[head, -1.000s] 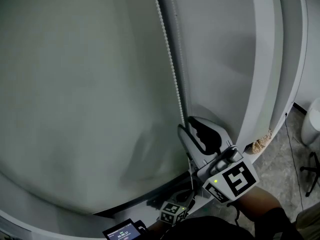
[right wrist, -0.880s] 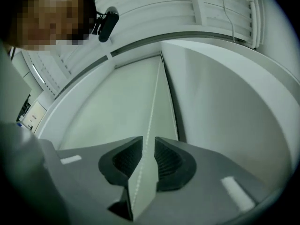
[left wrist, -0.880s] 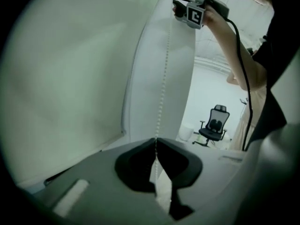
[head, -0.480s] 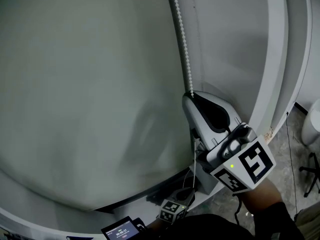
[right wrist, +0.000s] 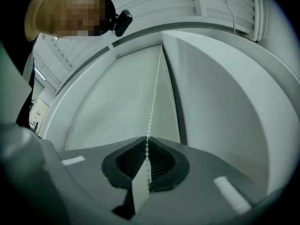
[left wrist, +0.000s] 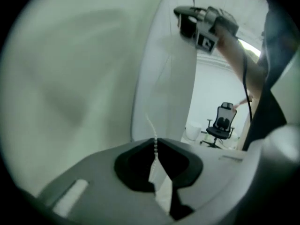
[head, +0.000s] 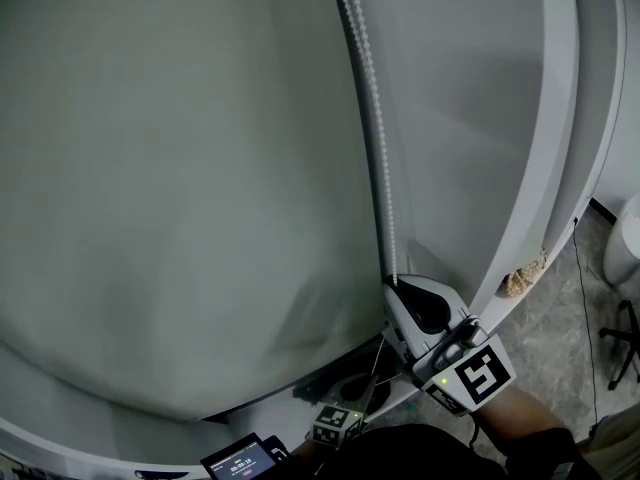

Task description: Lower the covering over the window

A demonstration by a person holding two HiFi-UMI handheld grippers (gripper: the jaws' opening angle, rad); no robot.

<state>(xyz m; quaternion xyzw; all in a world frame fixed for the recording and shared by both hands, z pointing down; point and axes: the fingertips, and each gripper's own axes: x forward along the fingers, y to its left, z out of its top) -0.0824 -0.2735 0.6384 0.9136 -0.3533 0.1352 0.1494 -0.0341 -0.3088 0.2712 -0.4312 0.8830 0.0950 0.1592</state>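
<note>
A pale grey roller blind hangs over the window. Its white bead chain runs down the blind's right edge. My right gripper is shut on the chain, which enters its closed tips in the right gripper view. My left gripper holds the same chain lower down, its jaws just opening with the beads still pinched between them. In the head view only the left gripper's marker cube shows, below the right gripper.
The white window frame curves down to the right of the chain. Crumbled beige debris sits at its foot. A tiled floor with a cable lies at the right. An office chair stands beyond. A small screen shows at the bottom edge.
My right gripper rose along the chain half a second ago and has since come down lower, still shut on the beads.
</note>
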